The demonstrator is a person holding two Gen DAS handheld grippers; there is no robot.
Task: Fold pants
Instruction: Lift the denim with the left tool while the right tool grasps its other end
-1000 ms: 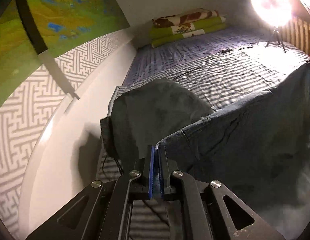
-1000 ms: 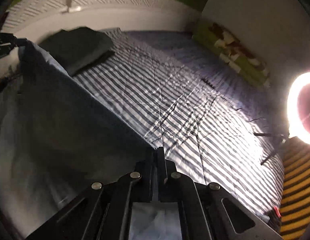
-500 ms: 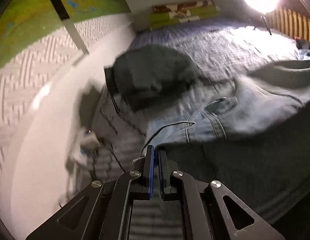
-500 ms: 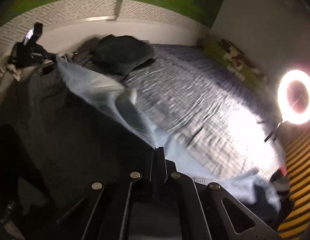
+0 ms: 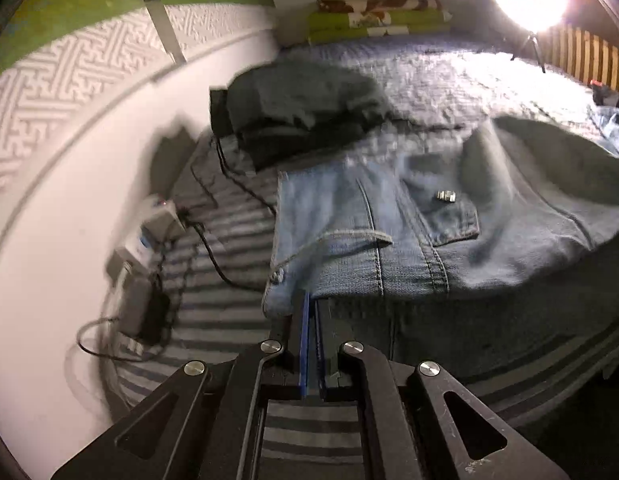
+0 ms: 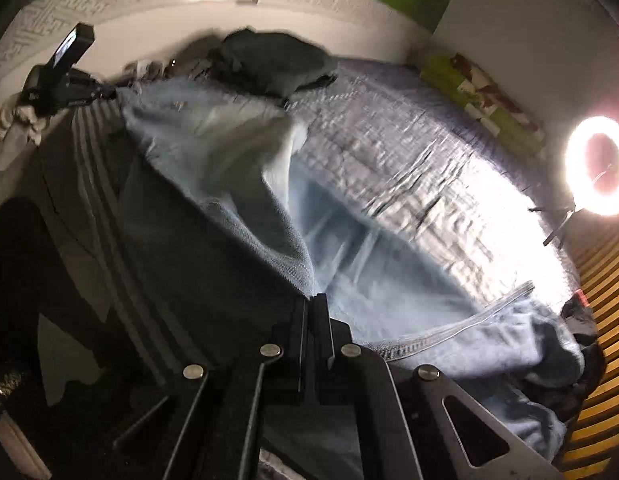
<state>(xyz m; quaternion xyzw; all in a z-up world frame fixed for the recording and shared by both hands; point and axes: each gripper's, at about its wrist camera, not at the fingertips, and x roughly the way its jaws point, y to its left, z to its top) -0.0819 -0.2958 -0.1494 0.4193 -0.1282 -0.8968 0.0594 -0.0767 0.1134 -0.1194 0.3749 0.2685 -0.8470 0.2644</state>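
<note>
Light blue jeans [image 5: 389,236] lie spread on the striped bed, back pocket and belt loop facing up. My left gripper [image 5: 311,304] is shut on the waistband corner at the near left of the jeans. In the right wrist view the jeans [image 6: 373,280] billow across the bed, and my right gripper [image 6: 314,300] is shut on an edge of the denim. The left gripper [image 6: 65,84] appears at the far left of that view, holding the other end of the same edge.
A dark folded garment [image 5: 305,108] lies on the bed by the white headboard [image 5: 69,200]. A power strip with cables [image 5: 145,240] sits at the left. Green pillows [image 5: 381,20] line the far wall. A ring light [image 6: 597,168] glares at the right.
The jeans were held up as a hanging sheet a second ago. Both grippers have swung them down, and they now lie on the bed, still rippling.
</note>
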